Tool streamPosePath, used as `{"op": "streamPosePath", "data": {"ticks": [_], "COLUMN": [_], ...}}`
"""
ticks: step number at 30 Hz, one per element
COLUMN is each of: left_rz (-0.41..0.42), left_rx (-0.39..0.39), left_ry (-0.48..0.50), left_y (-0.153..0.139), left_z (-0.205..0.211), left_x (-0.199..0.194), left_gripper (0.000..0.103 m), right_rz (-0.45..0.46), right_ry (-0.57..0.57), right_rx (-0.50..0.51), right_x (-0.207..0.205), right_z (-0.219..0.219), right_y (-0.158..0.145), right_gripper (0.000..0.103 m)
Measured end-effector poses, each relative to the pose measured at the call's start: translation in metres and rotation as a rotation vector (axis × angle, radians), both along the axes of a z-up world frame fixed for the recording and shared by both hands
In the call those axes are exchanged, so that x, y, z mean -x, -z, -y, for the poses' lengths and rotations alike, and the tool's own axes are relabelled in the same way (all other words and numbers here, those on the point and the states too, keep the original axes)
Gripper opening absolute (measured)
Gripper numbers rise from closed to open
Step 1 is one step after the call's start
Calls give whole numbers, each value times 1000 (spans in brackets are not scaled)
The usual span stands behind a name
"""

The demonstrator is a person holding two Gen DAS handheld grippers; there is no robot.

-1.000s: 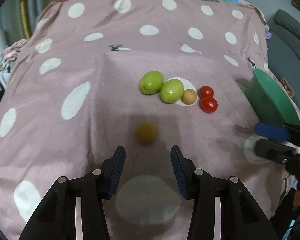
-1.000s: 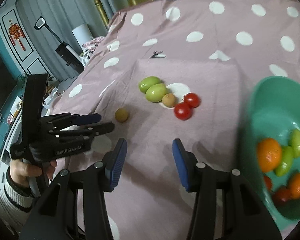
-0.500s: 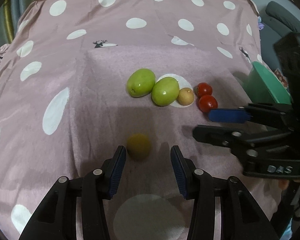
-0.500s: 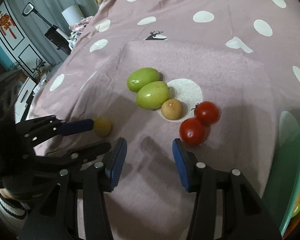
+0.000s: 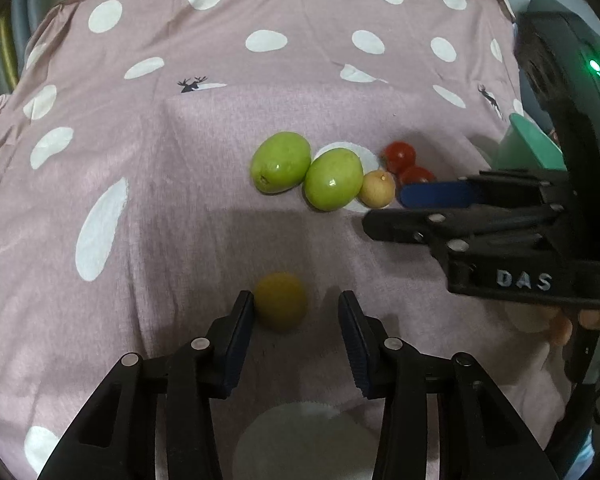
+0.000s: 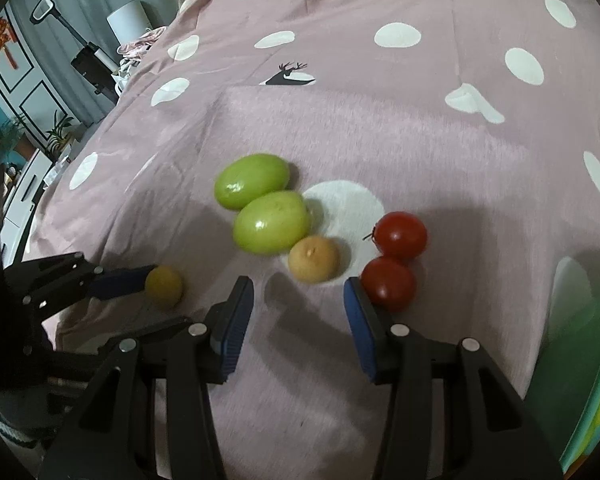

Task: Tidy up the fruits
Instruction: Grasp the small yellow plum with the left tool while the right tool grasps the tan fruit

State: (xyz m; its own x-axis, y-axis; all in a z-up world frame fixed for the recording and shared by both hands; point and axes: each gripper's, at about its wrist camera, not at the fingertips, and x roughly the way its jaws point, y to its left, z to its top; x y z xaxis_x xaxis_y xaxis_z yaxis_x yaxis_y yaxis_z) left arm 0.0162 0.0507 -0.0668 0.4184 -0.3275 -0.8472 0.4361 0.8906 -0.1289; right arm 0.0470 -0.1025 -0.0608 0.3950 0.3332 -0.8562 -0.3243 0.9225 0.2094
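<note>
Both my grippers hang low over the spotted cloth, one at the yellow fruit and one at the row of fruit.

The pink cloth (image 5: 148,184) with white dots covers the whole surface, and a green bowl (image 5: 528,148) sits at its right edge, holding fruit seen only in part. My left gripper (image 5: 296,308) has its jaws closing around the small yellow fruit (image 5: 280,300); the fruit lies between them against the left pad, with a gap on the right. My right gripper (image 6: 299,292) stands partly open with nothing between its jaws, just short of the tan fruit (image 6: 314,259). Beyond lie two green fruits (image 6: 272,222) touching each other, and two red tomatoes (image 6: 388,284) beside my right pad.
</note>
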Motion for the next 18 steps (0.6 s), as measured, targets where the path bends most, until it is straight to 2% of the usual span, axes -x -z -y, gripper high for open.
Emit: {"op": "streamPosePath", "data": {"ticks": [10,14,18], "left_rz": [4,6,10], "left_rx": [12,20,23], "left_ry": [3,8,15], "left_y": [2,2,2], "left_z": [-5,-7,-8], "left_x": [-4,-4,-2], "left_gripper": [27,27,27], "right_rz": [17,18,22], "right_ry": [-23,-36,-36], "right_rx": [63,76,103], "right_x": [-17,-22,-23], "right_z": [-9,-11,-12], "right_y": [4,5,5], "right_gripper": [46,46,28]}}
